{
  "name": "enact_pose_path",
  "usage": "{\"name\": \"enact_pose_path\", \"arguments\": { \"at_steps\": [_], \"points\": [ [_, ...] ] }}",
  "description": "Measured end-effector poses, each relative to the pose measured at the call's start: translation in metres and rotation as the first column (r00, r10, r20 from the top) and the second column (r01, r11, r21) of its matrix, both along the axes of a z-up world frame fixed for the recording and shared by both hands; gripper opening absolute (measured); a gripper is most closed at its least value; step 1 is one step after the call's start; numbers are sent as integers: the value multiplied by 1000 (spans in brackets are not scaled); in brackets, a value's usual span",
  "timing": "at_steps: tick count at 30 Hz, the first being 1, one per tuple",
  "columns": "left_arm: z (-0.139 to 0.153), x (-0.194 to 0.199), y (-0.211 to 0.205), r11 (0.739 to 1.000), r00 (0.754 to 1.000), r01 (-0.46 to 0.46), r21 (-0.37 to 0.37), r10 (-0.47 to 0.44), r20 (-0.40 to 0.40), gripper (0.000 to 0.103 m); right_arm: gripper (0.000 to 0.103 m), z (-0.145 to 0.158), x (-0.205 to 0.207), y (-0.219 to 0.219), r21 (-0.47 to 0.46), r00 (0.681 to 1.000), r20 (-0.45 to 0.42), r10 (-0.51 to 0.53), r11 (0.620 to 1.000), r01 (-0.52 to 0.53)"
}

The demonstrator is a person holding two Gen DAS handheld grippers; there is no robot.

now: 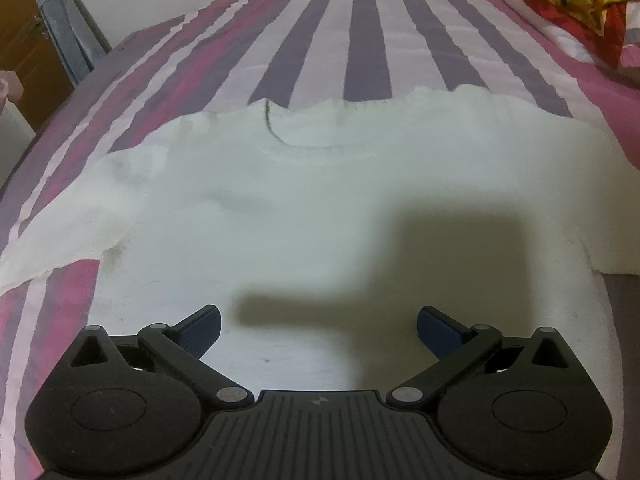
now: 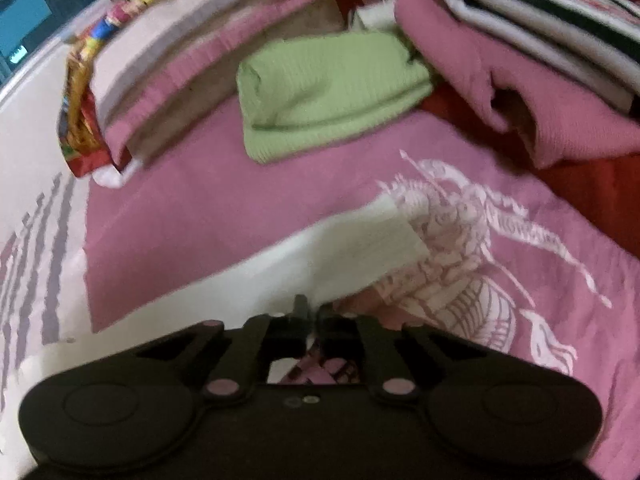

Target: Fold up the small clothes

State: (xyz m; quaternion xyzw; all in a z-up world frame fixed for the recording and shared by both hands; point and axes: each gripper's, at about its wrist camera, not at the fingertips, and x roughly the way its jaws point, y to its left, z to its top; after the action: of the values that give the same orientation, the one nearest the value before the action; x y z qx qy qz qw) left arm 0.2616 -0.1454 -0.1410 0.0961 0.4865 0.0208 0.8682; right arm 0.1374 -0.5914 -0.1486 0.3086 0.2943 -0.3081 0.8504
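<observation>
White knit, a small sweater (image 1: 280, 200), lies spread flat on the striped bed (image 1: 360, 40). The left gripper (image 1: 318, 330) hangs over its near hem with jaws wide, holding nothing. The right gripper (image 2: 314, 316) is pinched shut at the white sleeve (image 2: 360, 240) lying on the pink sheet (image 2: 220, 220) — whether cloth sits between the pads I cannot tell. If the pinch is shallow, the sleeve may slip — or the sheet may lift too.
</observation>
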Motion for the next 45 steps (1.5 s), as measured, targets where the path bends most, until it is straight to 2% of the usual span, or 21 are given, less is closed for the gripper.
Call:
{"name": "enact_pose_path", "arguments": {
  "at_steps": [6, 10, 12, 15, 18, 20, 21, 23, 25, 28, 30, 31, 32, 35, 38, 40, 45],
  "points": [
    [10, -3, 27, 999, 999, -35, -26, 36, 20, 103, 5, 37, 8, 41, -54, 986, 107, 132, 991, -127],
    [19, -4, 61, 996, 997, -67, -57, 69, 24, 103, 5, 64, 38, 102, -86, 937, 176, 301, 953, -290],
    [24, -3, 81, 993, 995, -95, -76, 97, 25, 103, 5, 73, 56, 147, -97, 891, 209, 403, 915, -391],
    [29, -3, 114, 986, 988, -140, -91, 145, 47, 103, 5, 78, 82, 218, -100, 806, 228, 547, 836, -539],
    [31, -3, 141, 982, 984, -161, -103, 167, 61, 103, 5, 63, 104, 283, -49, 726, 231, 648, 753, -656],
    [32, -3, 157, 980, 982, -170, -105, 177, 68, 103, 7, 45, 114, 316, 9, 687, 225, 691, 703, -711],
    [31, -2, 162, 979, 982, -171, -111, 178, 63, 103, 11, 33, 120, 330, 58, 664, 213, 717, 669, -741],
    [27, -2, 170, 976, 983, -169, -135, 176, 43, 103, 36, 13, 128, 350, 140, 641, 168, 749, 626, -768],
    [26, -3, 170, 972, 984, -166, -164, 174, 40, 103, 39, 1, 129, 359, 179, 628, 132, 767, 605, -776],
    [23, -3, 162, 955, 988, -128, -269, 146, 47, 103, 44, 12, 116, 349, 163, 637, 156, 755, 616, -771],
    [19, 1, 154, 928, 992, -104, -358, 120, 23, 103, 48, 25, 101, 332, 130, 662, 182, 727, 649, -749],
    [16, 5, 148, 913, 993, -104, -395, 115, 2, 103, 53, 32, 95, 324, 100, 675, 175, 717, 669, -736],
    [13, 9, 141, 907, 994, -101, -409, 107, -6, 103, 57, 36, 90, 315, 76, 685, 170, 708, 684, -726],
    [6, 14, 107, 935, 999, -26, -354, 34, 15, 103, 61, 48, 71, 291, 27, 714, 158, 683, 719, -694],
    [3, 9, 74, 957, 995, 92, -276, -81, 51, 103, 66, 48, 58, 270, 48, 733, 175, 657, 738, -673],
    [-2, 5, 56, 961, 989, 141, -238, -127, 72, 103, 66, 43, 53, 259, 59, 743, 182, 644, 747, -662],
    [-4, 12, 32, 968, 975, 198, -153, -179, 129, 103, 66, 35, 50, 240, 102, 761, 208, 614, 761, -641]
  ]
}}
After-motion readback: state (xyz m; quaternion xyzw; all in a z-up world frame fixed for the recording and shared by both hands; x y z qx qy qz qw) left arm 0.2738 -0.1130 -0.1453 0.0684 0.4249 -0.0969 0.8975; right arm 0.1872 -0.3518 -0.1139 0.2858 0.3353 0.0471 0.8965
